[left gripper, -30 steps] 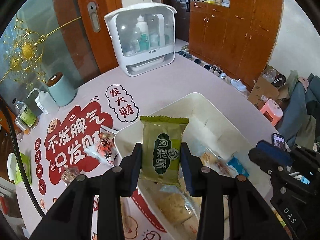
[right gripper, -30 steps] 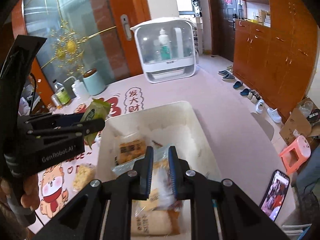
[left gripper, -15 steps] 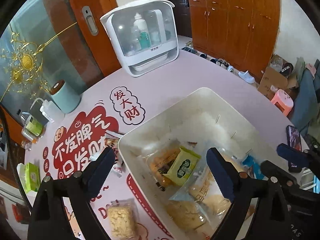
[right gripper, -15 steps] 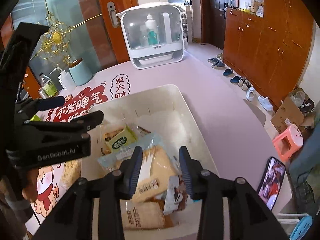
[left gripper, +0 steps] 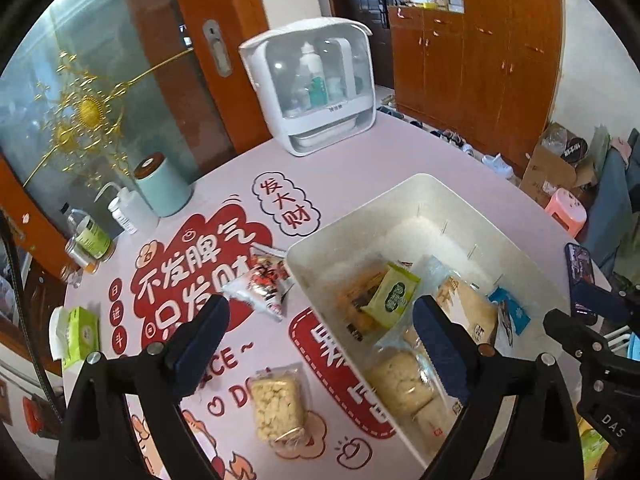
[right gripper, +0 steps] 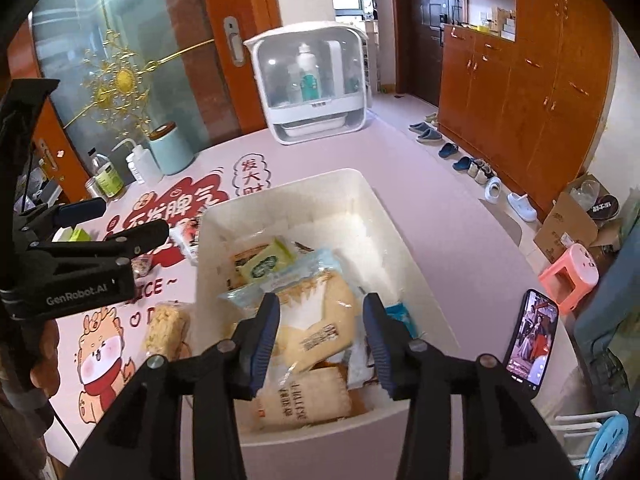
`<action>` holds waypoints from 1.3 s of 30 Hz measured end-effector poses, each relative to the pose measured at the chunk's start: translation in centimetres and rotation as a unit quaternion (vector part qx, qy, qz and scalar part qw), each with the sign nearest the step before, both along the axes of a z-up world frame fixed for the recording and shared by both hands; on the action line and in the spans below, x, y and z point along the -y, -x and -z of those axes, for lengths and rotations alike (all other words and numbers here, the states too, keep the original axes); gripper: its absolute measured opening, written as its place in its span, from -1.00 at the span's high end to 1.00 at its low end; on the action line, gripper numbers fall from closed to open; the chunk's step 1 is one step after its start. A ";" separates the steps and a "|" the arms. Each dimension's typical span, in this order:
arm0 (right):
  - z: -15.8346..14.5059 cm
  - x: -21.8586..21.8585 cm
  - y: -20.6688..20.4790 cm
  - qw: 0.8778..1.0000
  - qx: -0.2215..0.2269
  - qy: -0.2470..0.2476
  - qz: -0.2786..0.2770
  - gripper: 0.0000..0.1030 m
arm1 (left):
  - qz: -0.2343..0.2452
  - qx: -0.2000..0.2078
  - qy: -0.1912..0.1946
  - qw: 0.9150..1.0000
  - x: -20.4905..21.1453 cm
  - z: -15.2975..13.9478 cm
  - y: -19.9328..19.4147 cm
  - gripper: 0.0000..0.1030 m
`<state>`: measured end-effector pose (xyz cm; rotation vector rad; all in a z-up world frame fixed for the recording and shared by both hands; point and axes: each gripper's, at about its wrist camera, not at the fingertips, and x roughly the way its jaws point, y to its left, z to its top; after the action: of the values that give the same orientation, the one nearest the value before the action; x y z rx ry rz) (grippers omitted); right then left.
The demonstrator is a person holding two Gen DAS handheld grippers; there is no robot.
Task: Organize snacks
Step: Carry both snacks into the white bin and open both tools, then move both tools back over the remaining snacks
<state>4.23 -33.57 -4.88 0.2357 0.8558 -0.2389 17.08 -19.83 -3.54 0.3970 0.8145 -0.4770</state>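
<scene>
Inside the white bin (left gripper: 404, 188) most snacks sit already; two packets, rice cracker (left gripper: 276, 410) and red one (left gripper: 262, 286), remain on the table beside it. I have both grippers, left (left gripper: 320, 344) and right (right gripper: 320, 332), spread wide, empty.

Room setting. Ahead of the grippers, a frosted glass panel (right gripper: 104, 72) with gold ornament adjoins an orange wooden door (right gripper: 236, 40). To the right, wooden cabinets (right gripper: 528, 92) line the wall above a pale floor (right gripper: 400, 108) with shoes (right gripper: 448, 150); a pink stool (right gripper: 568, 276) stands nearer.
</scene>
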 end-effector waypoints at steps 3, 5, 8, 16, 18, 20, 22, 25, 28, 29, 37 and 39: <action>-0.6 -1.4 0.0 1.000 0.006 0.001 -0.009 0.14 | -0.011 0.005 0.007 1.000 -2.2 -0.9 0.6 -0.79; -1.0 -2.6 -0.1 1.000 0.014 0.000 -0.019 0.14 | -0.023 0.012 0.011 1.000 -4.2 -1.6 1.0 -0.79; -1.7 -4.4 -0.4 0.999 0.025 0.000 -0.039 0.14 | -0.053 0.022 0.015 0.998 -7.9 -2.6 1.4 -0.79; -2.1 -9.6 -2.6 0.994 0.045 -0.012 -0.103 -0.12 | -0.162 0.034 0.005 0.986 -19.5 -3.1 1.9 -0.79; -1.6 -11.0 -3.6 0.992 0.040 -0.013 -0.118 -0.13 | -0.195 0.026 0.002 0.980 -22.6 -2.5 1.7 -0.79; -0.9 -12.4 -4.7 0.990 0.030 -0.018 -0.135 -0.13 | -0.221 0.015 0.001 0.975 -25.4 -1.6 1.5 -0.79; 0.4 -14.0 -5.9 0.988 0.012 -0.028 -0.150 -0.13 | -0.243 0.001 0.001 0.970 -27.9 -0.6 1.4 -0.79; 2.7 -16.1 -7.0 0.985 -0.017 -0.042 -0.164 -0.13 | -0.269 -0.022 -0.004 0.963 -30.9 1.4 1.0 -0.79; 4.8 -17.7 -7.8 0.983 -0.041 -0.049 -0.172 -0.13 | -0.286 -0.047 -0.009 0.957 -33.2 3.6 0.5 -0.79; 5.7 -18.3 -8.2 0.982 -0.053 -0.054 -0.173 -0.13 | -0.289 -0.055 -0.010 0.956 -33.8 4.3 0.2 -0.79; 10.9 -20.4 -11.1 0.979 -0.109 -0.081 -0.152 -0.13 | -0.233 -0.096 -0.028 0.967 -32.7 8.7 -3.8 -0.79; 11.9 -20.8 -11.8 0.980 -0.115 -0.076 -0.143 -0.13 | -0.206 -0.108 -0.025 0.972 -31.1 9.8 -5.2 -0.79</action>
<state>16.03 -12.76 -16.81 0.2280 1.1272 0.0704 22.27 11.23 -13.35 0.2132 1.0926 -0.1116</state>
